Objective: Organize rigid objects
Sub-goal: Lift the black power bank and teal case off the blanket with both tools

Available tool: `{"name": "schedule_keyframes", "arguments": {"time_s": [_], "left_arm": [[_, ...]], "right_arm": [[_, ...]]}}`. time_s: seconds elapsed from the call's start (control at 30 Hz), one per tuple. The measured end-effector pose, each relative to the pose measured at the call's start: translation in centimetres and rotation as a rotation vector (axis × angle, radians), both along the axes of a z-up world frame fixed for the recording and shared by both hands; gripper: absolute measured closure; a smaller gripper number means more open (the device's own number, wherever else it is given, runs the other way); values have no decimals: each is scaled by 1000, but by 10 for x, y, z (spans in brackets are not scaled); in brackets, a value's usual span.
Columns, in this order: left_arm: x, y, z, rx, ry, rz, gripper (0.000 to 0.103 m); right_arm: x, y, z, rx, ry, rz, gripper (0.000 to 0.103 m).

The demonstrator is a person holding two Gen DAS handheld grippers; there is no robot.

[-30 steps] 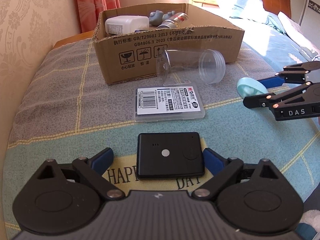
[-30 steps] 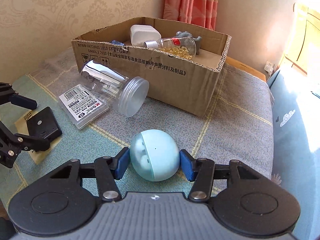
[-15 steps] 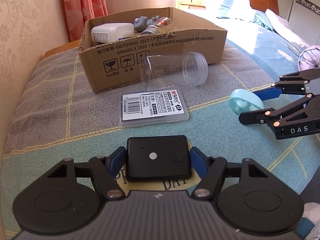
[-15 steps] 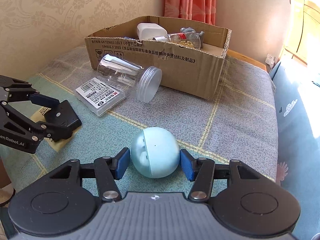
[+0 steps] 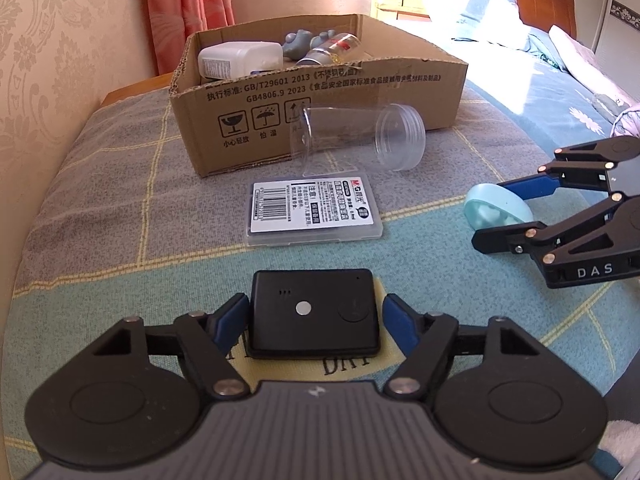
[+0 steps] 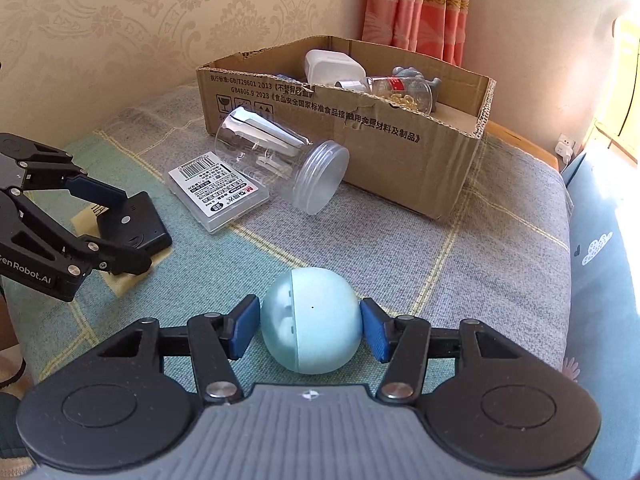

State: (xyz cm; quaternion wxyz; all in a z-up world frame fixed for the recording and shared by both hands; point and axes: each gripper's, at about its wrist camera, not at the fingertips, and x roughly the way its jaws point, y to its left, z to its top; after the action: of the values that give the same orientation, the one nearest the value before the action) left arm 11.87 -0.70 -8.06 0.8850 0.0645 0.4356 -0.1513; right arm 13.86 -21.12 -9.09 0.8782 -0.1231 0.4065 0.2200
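Note:
My left gripper point(image 5: 314, 322) is shut on a flat black device point(image 5: 314, 314) and holds it just above the blanket; it also shows in the right wrist view point(image 6: 132, 222). My right gripper point(image 6: 310, 330) is shut on a pale blue round case point(image 6: 311, 325), which also shows in the left wrist view point(image 5: 496, 210). An open cardboard box point(image 5: 320, 92) stands at the back. It holds a white bottle point(image 5: 240, 60), a grey toy point(image 5: 298, 42) and a capsule bottle point(image 6: 404, 90). A clear plastic jar point(image 5: 360, 136) lies on its side before the box. A flat clear case with a barcode label point(image 5: 312, 212) lies in front of the jar.
Everything rests on a checked blanket point(image 5: 100, 184) over a bed. A wallpapered wall point(image 6: 100, 40) and pink curtain point(image 5: 188, 4) stand behind the box. A blue sheet point(image 6: 600, 280) lies to the right. A wall socket point(image 6: 564, 148) is at far right.
Both grippers have closed onto their objects and lifted them slightly. Both views have pulled back from the box, and the left gripper's pads now touch the black device.

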Motion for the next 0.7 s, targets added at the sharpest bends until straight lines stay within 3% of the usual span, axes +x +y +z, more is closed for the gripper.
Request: {"name": "schedule_keyframes", "arguments": {"time_s": [0.57, 0.7], "left_arm": [[3, -1, 1, 7, 2, -30, 31], [5, 0, 0, 15, 1, -43, 28]], "right_arm": [[-1, 0, 0, -1, 1, -1, 43], [-1, 0, 1, -2, 3, 1, 43]]}}
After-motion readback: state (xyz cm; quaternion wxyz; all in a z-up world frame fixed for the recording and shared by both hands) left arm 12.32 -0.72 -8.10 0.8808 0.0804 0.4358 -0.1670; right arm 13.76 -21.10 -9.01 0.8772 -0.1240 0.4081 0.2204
